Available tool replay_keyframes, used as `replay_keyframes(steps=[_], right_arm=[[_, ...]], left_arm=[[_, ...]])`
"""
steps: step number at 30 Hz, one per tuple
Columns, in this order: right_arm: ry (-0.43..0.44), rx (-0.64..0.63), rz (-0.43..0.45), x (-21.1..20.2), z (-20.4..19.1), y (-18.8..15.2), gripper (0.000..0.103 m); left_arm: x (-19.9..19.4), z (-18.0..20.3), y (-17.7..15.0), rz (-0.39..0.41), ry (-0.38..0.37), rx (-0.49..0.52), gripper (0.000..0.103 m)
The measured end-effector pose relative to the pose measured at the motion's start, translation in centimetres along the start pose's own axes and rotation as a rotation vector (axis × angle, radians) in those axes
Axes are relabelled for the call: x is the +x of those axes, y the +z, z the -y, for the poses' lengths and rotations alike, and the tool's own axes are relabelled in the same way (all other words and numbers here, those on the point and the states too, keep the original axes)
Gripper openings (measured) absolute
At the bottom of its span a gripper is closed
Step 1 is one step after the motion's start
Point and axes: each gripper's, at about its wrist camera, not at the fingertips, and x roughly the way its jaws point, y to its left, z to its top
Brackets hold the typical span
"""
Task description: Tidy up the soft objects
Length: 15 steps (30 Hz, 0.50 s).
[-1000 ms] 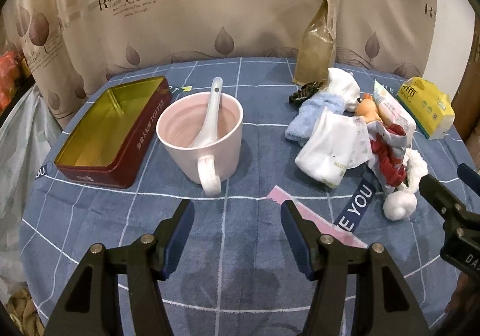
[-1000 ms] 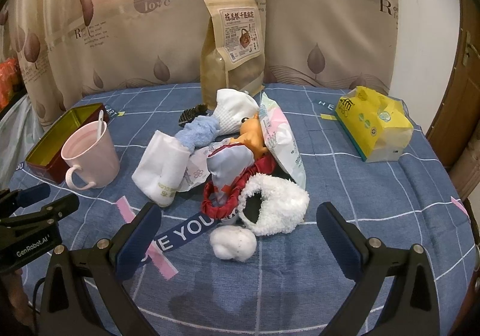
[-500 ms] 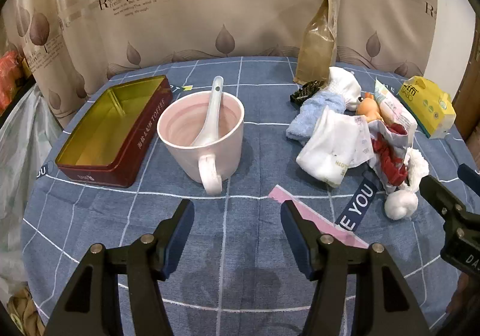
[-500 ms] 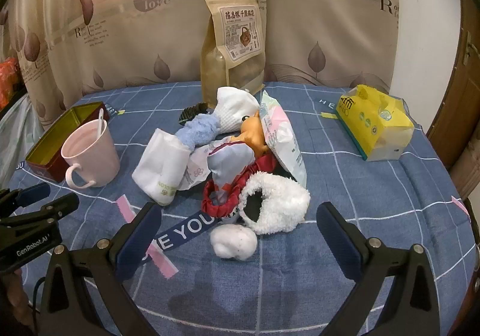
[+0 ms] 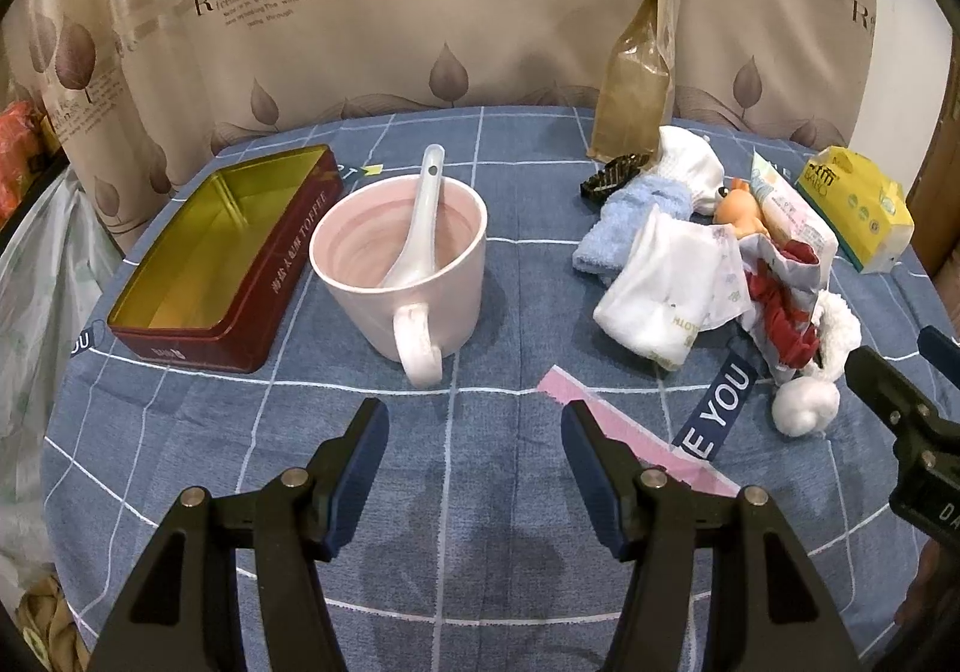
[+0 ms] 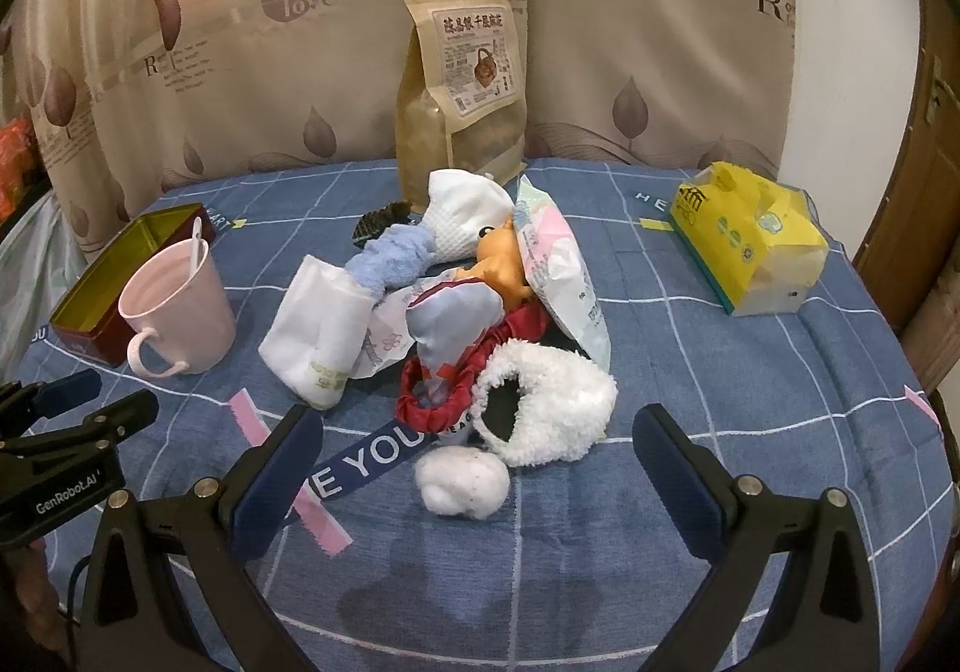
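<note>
a: what is laid out, from the biggest thing down?

b: a round table under a blue checked cloth [image 6: 720,372] is seen. at 12 o'clock a tall tan paper snack pouch [image 6: 462,78] is stood upright. at 2 o'clock a yellow plastic pack of tissues [image 6: 744,240] is placed well apart from the rest. at 9 o'clock an open dark red rectangular tin with a gold inside [image 5: 216,258] is set, and it appears empty. just beside it a pale pink ceramic mug [image 5: 402,264] is found, with a white ceramic spoon [image 5: 420,216] leaned in it.

a: and the soft objects?

b: a heap of soft things is piled at the centre: a folded white cloth [image 6: 318,330], a light blue rolled towel [image 6: 396,258], a white fluffy loop [image 6: 552,402], a red fabric scrunchie [image 6: 438,396], and, at 6 o'clock of the heap and just apart from it, a small white fluffy ball [image 6: 465,480].

a: how are the grippers held?

b: the left gripper [image 5: 468,432] is held wide and empty, aimed toward the mug. the right gripper [image 6: 474,444] is spread wider and empty, with the ball between its fingers' lines but untouched.

a: how far along is the task judged to be?

b: nothing can be counted as sorted; the whole heap is left. the ball is judged the likeliest first pick, and the tin a likely container, though that cannot be confirmed.
</note>
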Motion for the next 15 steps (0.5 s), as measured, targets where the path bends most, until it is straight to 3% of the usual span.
replay_keyframes(steps=[15], right_arm=[[-0.035,0.03,-0.022,0.9,1.7,0.2,0.102]], left_arm=[[0.7,0.4,-0.1,-0.021,-0.008,0.011,0.061]])
